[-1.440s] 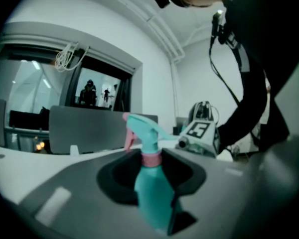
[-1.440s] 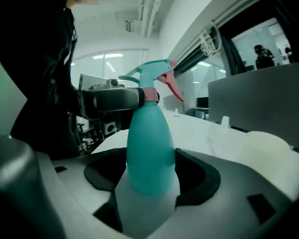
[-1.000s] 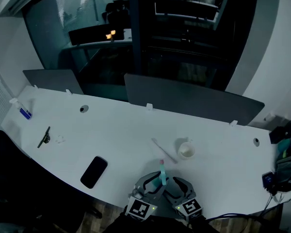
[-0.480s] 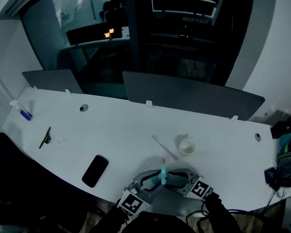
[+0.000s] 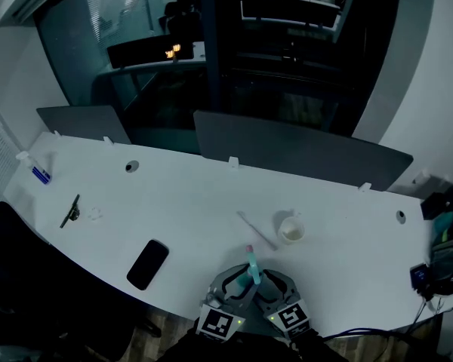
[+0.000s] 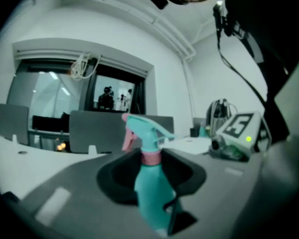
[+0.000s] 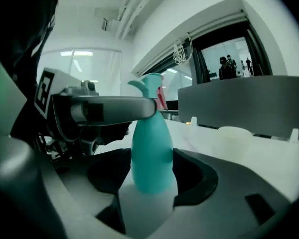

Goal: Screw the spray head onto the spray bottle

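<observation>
The spray bottle stands upright at the near edge of the counter, between the two tools. Its spray head sits on the neck above a pink collar, with the pink trigger toward the left tool's left side. The left tool pinches the bottle high up, just under the collar. The right tool has just been closing its jaws. The bottle's wide lower body fills the gap and both pads touch it. Ahead of the right tool sits a pale cup, with a thin white stick just beside it. A dark phone lies well off to the left tool's left.
</observation>
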`<move>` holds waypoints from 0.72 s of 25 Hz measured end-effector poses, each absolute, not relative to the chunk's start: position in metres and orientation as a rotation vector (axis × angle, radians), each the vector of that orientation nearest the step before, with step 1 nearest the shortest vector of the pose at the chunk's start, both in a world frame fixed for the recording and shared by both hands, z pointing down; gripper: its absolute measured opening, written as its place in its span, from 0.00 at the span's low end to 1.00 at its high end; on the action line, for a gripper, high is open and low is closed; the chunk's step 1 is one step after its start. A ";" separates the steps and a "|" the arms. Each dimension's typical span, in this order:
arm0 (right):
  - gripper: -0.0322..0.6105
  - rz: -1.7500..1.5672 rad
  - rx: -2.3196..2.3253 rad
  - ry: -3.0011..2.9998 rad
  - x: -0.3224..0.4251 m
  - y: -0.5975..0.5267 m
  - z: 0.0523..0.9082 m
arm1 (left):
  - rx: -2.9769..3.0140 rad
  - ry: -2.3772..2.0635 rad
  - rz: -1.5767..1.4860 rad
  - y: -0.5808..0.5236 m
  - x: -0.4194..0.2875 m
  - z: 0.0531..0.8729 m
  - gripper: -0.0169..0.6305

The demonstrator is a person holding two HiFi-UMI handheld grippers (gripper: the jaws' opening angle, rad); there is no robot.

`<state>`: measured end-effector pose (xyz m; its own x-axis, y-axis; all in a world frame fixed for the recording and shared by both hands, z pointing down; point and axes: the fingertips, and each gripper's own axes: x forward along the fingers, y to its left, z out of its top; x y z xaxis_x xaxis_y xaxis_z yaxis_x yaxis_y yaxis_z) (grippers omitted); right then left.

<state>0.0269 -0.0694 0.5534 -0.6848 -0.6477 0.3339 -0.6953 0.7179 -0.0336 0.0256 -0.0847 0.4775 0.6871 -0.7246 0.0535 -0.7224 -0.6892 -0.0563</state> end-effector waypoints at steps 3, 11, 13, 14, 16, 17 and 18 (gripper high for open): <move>0.43 0.204 1.090 -2.613 0.027 -0.074 0.556 | -2.864 1.253 -0.092 -0.088 0.026 0.477 0.23; 0.43 0.100 0.520 -2.743 0.028 -0.069 0.563 | -2.979 0.908 -0.166 -0.077 0.022 0.487 0.23; 0.43 0.089 0.399 -2.751 0.028 -0.067 0.563 | -3.006 0.847 -0.163 -0.074 0.022 0.487 0.23; 0.43 0.077 0.349 -2.750 0.027 -0.067 0.563 | -3.013 0.832 -0.159 -0.073 0.021 0.486 0.23; 0.43 0.083 0.315 -2.729 0.025 -0.067 0.561 | -3.005 0.853 -0.154 -0.073 0.020 0.485 0.23; 0.43 0.103 0.355 -2.719 0.025 -0.068 0.559 | -2.986 0.890 -0.156 -0.075 0.020 0.484 0.23; 0.43 0.132 0.442 -2.717 0.026 -0.068 0.557 | -2.961 0.942 -0.160 -0.076 0.020 0.484 0.23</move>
